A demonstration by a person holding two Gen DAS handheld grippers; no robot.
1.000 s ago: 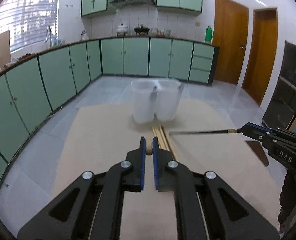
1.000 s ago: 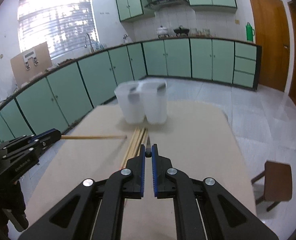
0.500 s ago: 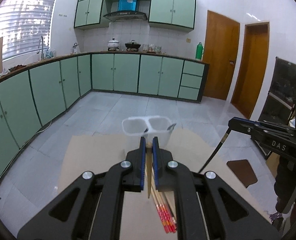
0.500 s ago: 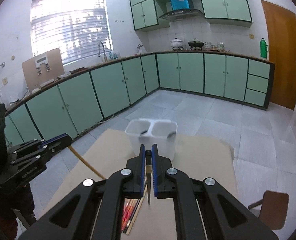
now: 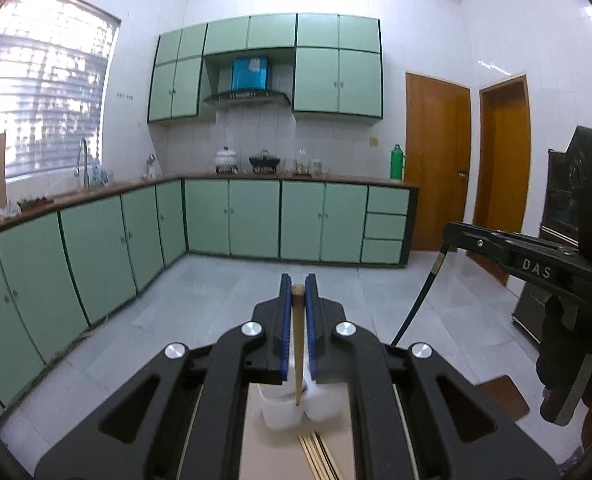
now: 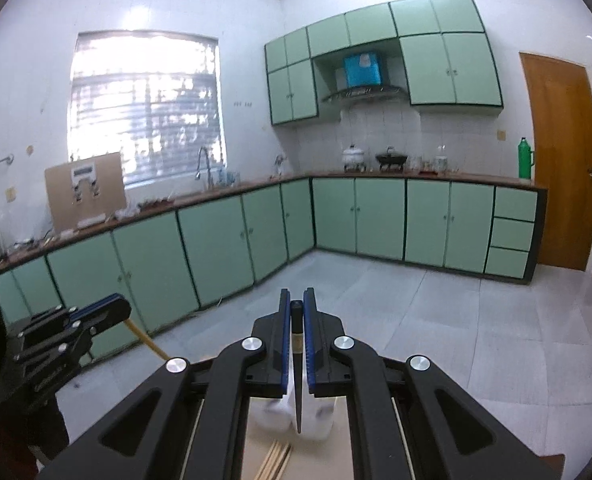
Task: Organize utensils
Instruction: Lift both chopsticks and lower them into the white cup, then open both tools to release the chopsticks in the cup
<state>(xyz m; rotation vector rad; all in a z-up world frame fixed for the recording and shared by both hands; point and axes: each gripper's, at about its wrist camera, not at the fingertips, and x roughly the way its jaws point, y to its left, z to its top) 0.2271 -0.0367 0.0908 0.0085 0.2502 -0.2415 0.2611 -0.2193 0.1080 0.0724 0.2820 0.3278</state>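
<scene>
Above the table: both handheld grippers are raised, each pointing a chopstick down toward the holder.
Left gripper: the black left gripper with blue finger pads [image 5: 295, 292] has its fingers narrowed onto a pale wooden chopstick [image 5: 296, 344], pinched near its rounded top end.
Left chopstick: it hangs nearly upright, its thin tip over the white plastic two-compartment utensil holder [image 5: 282, 414]; which compartment it points at cannot be told.
Right gripper: the black right gripper with blue finger pads [image 6: 295, 306] has its fingers closed narrowly on a black chopstick with a gold band [image 6: 297, 364], gripped near its squared top.
Right chopstick: it points steeply down, tip just above the holder's middle, in the right wrist view.
Holder: it stands on the beige tabletop [image 5: 252, 452], mostly hidden behind the gripper bodies; in the right wrist view it looks blurred.
Loose chopsticks: a bundle of pale wooden chopsticks [image 5: 316, 456] lies flat on the tabletop just in front of the holder, toward the near edge.
Surroundings: green kitchen cabinets [image 5: 252, 220] line the far walls, with brown wooden doors [image 5: 436, 164] at the right.
</scene>
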